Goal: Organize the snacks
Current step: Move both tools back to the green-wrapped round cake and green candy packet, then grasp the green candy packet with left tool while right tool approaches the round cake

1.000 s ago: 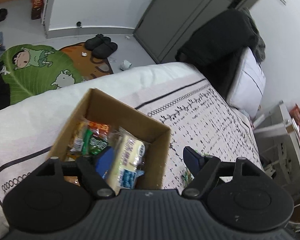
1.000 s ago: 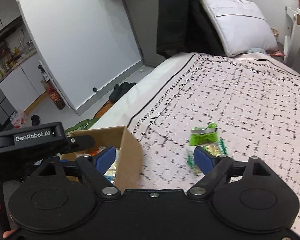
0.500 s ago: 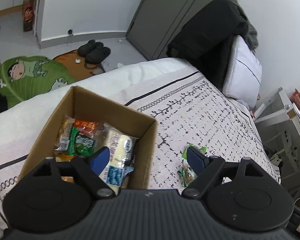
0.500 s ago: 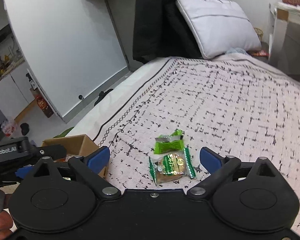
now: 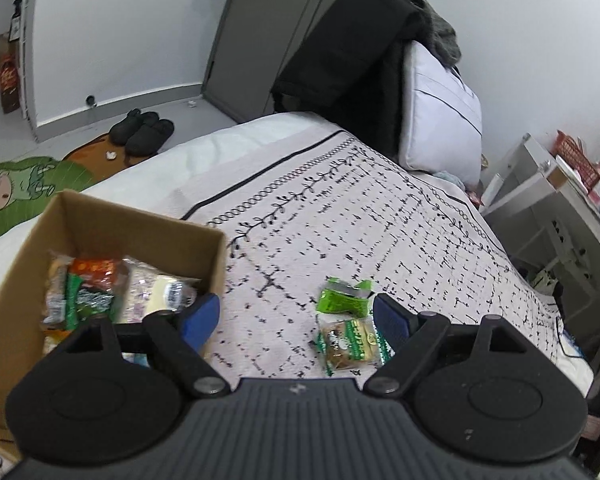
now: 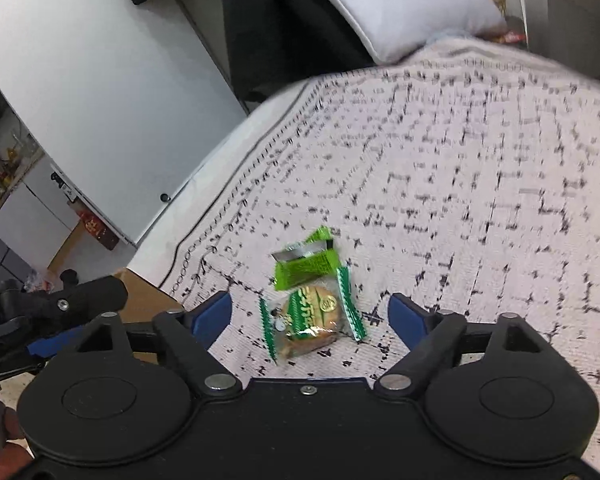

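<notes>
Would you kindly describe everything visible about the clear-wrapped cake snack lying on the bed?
The cake snack is a round golden-brown cake sealed in clear plastic with green crimped side edges and a green printed label. It lies flat on the patterned bedspread, outside the cardboard box. A crumpled bright green wrapper touches its far edge. The right tool, open, frames it without touching.

Cardboard box on the bed, snacks inside it, two snack packets on the bedspread right of it, pillow behind.
</notes>
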A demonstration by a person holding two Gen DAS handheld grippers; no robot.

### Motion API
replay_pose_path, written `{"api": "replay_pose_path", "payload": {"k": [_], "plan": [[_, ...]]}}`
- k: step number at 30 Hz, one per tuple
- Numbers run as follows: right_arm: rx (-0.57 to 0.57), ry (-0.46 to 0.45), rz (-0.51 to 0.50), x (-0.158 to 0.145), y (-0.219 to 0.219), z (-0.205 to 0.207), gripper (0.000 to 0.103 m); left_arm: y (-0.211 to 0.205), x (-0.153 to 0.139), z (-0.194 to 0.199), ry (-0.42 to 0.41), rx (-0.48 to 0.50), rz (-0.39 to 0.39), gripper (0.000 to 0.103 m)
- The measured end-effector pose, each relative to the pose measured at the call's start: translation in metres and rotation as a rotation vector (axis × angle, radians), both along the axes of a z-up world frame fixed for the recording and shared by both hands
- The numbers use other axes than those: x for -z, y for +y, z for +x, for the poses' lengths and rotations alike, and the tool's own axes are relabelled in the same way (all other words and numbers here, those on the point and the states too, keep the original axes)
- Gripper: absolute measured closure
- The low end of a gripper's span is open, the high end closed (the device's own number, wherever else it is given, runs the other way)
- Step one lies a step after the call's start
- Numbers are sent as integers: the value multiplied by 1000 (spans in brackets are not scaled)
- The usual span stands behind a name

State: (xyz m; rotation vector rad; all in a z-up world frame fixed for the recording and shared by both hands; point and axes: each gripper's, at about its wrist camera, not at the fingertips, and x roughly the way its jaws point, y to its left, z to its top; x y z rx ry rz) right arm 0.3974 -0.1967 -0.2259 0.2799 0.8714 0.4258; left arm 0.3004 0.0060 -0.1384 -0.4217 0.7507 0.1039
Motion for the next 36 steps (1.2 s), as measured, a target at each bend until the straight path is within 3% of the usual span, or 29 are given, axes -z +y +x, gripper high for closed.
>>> {"api": "replay_pose_path", "payload": {"k": [7, 11, 16, 21, 25, 36], "plan": [[-41, 24, -39, 23, 13, 16, 21, -19, 7, 11, -15, 5, 37, 25], [-67, 18, -58, 35, 24, 21, 27, -24, 12, 16, -8, -1, 68, 38], [-82, 45, -41, 39, 21, 27, 77, -26, 24, 26, 20, -2, 80, 51], [-52, 82, 10, 37, 7, 31, 95, -31, 32, 34, 38, 9, 96, 53], [-46, 85, 24, 34, 0, 30, 103, -38, 37, 37, 54, 30, 107, 53], [62, 61, 46, 20, -40, 30, 103, -65, 41, 64, 67, 99, 126, 49]]}}
